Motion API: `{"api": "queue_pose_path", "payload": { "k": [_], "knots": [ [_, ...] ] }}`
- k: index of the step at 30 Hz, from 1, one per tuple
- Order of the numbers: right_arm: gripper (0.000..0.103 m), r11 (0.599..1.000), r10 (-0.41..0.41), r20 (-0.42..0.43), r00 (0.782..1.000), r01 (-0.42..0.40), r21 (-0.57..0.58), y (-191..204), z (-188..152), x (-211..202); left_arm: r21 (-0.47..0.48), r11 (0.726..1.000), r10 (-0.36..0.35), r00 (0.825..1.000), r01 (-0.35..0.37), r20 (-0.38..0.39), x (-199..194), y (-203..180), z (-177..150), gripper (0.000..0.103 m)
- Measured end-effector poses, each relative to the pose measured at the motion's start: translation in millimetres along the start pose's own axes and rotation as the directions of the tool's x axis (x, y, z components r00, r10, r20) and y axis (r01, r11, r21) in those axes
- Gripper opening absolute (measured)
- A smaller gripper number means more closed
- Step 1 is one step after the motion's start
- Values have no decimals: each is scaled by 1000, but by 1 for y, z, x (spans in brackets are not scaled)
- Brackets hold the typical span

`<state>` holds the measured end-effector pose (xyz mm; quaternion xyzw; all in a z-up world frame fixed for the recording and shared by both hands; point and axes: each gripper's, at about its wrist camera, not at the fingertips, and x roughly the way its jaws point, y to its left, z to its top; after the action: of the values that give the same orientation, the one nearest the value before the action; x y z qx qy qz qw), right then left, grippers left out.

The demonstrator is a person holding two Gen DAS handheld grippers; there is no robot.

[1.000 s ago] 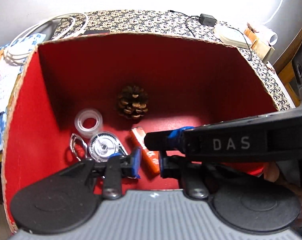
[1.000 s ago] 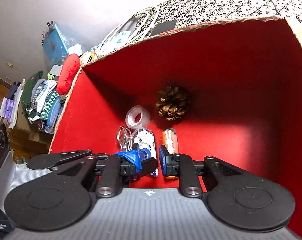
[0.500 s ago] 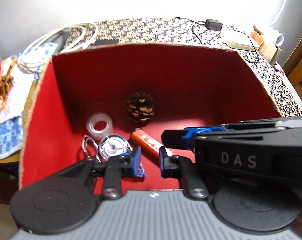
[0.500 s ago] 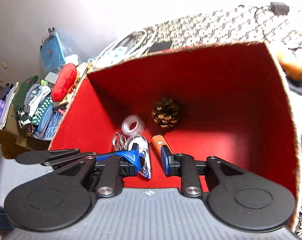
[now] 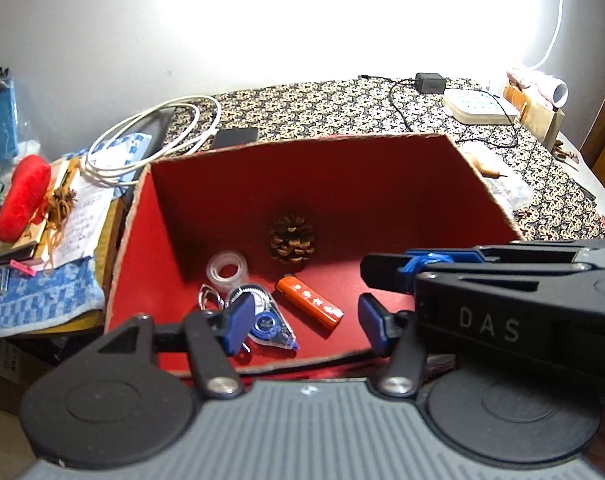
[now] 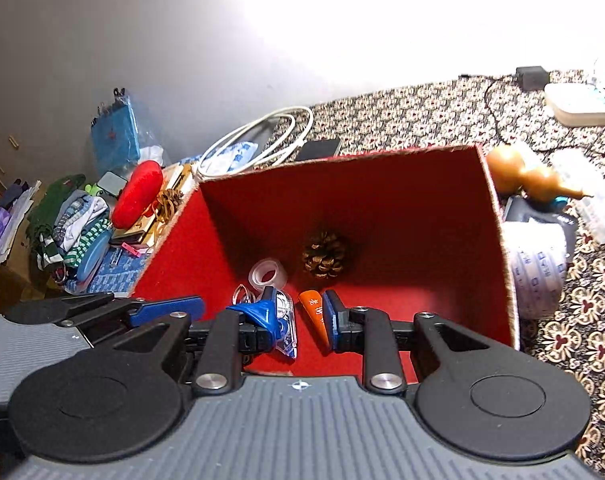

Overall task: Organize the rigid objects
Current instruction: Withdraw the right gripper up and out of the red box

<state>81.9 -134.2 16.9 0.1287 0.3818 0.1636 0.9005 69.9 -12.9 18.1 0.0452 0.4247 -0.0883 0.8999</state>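
A red-lined box [image 5: 382,184] [image 6: 382,192] holds a pine cone [image 5: 292,236] [image 6: 324,255], a clear tape roll [image 5: 227,271] [image 6: 267,274], a metal clip [image 5: 208,298], a correction tape dispenser [image 5: 262,318] [image 6: 284,328] and an orange lighter [image 5: 309,306] [image 6: 314,312]. My left gripper [image 5: 302,328] is open and empty above the box's near edge. My right gripper [image 6: 300,320] is open and empty beside it; it shows at the right in the left wrist view [image 5: 482,292].
A patterned tablecloth [image 5: 322,108] lies behind the box with a black charger [image 5: 430,82], white cable [image 5: 158,140] and phone [image 5: 236,136]. A red cushion [image 5: 22,190] and papers lie left. A gourd [image 6: 522,174] and plastic-wrapped items [image 6: 538,264] lie right.
Both grippers have pulled back and up out of the box. The left gripper's jaws have opened wider. The lighter lies free on the box floor.
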Motion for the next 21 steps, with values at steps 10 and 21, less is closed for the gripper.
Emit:
{"api": "queue_pose_path", "payload": {
  "k": [10,21],
  "knots": [
    [8,999,3,51,999,-1,-34,6,-16,-34,-16,998,60,998,-60,19,-29,-14,-18,65],
    [9,997,48,34,998,-46,-62,9,-36,-49,-34,993,108,994,-109,-12,-39,-26,-41,68]
  ]
}}
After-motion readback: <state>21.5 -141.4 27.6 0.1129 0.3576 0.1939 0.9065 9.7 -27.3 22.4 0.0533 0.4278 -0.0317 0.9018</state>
